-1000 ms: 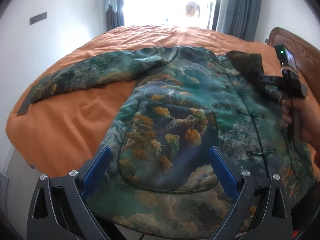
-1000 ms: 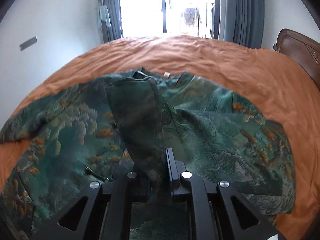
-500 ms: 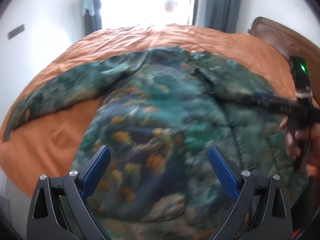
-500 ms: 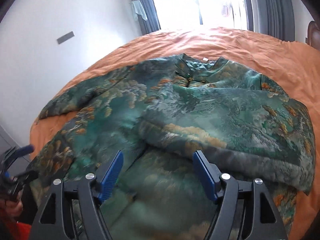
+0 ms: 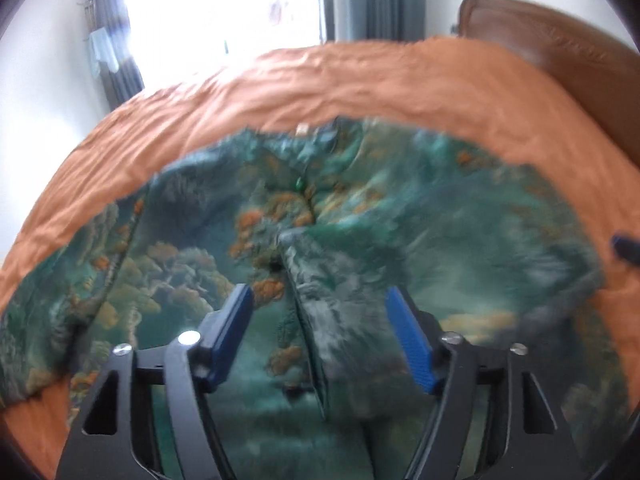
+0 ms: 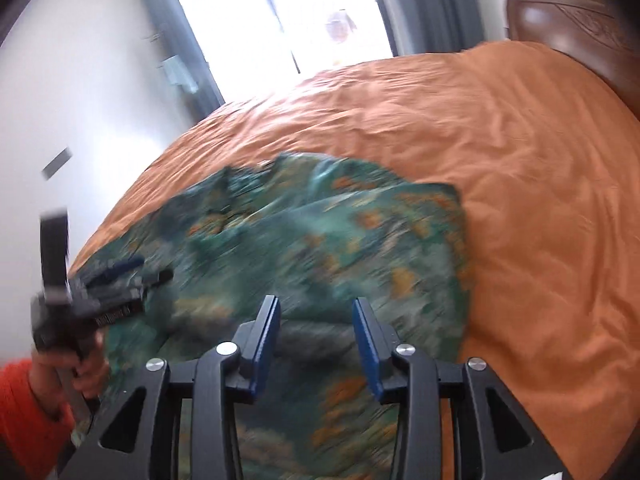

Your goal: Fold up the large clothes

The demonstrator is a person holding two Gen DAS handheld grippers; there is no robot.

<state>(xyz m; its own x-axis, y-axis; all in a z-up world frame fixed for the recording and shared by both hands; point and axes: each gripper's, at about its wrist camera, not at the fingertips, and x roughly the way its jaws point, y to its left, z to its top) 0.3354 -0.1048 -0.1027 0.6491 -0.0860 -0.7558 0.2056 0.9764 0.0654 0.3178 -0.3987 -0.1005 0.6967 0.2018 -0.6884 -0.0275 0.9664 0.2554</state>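
Note:
A green jacket printed with trees and clouds (image 5: 360,216) lies spread on an orange bed (image 5: 360,80). Its right sleeve is folded in across the chest (image 5: 332,312). My left gripper (image 5: 320,304) is open and empty, low over the folded sleeve. My right gripper (image 6: 316,320) is open and empty over the jacket's right side (image 6: 340,248). The left gripper also shows in the right wrist view (image 6: 116,276), held in a hand with an orange cuff. A blue fingertip (image 5: 626,246) of the right gripper shows at the right edge of the left wrist view. Both views are blurred.
The orange bedcover (image 6: 540,200) stretches far and right of the jacket. A brown wooden headboard (image 5: 560,40) stands at the right. A bright window with grey curtains (image 6: 288,20) is at the far side. White walls lie to the left.
My right gripper has let go of the sleeve, which now lies across the chest, and its jaws have narrowed. My left gripper has swung right over the jacket's middle and narrowed a little.

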